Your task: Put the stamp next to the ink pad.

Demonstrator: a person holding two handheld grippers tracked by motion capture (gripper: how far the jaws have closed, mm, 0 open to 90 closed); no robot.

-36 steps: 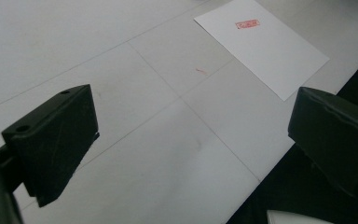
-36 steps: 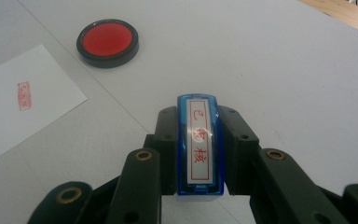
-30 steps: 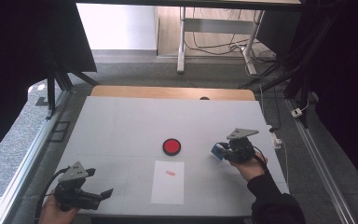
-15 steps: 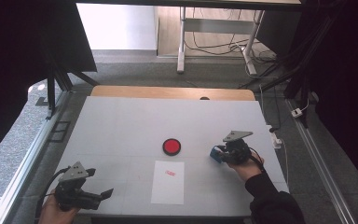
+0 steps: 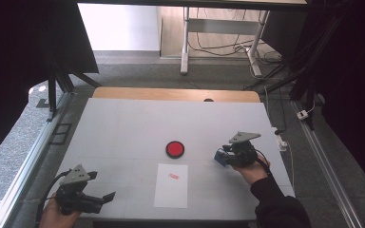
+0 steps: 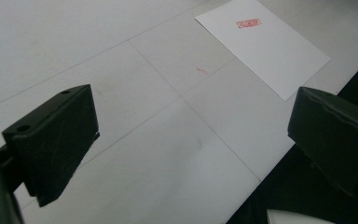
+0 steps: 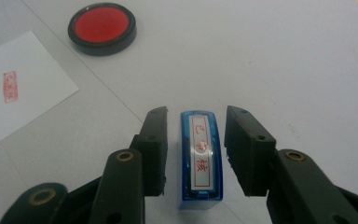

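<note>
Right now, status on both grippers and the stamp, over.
Right gripper jaws just opened, pads clear of the blue stamp standing between them on the table. Left gripper open, empty. Ink pad and stamped paper nearby, nothing blocking.

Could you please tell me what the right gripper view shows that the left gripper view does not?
Right gripper view: the blue stamp standing on the table between the right tool's just-opened jaws, pads apart from it, and the red ink pad. Left gripper view: the left tool's wide, empty jaws. Both: the white paper with its red imprint.
</note>
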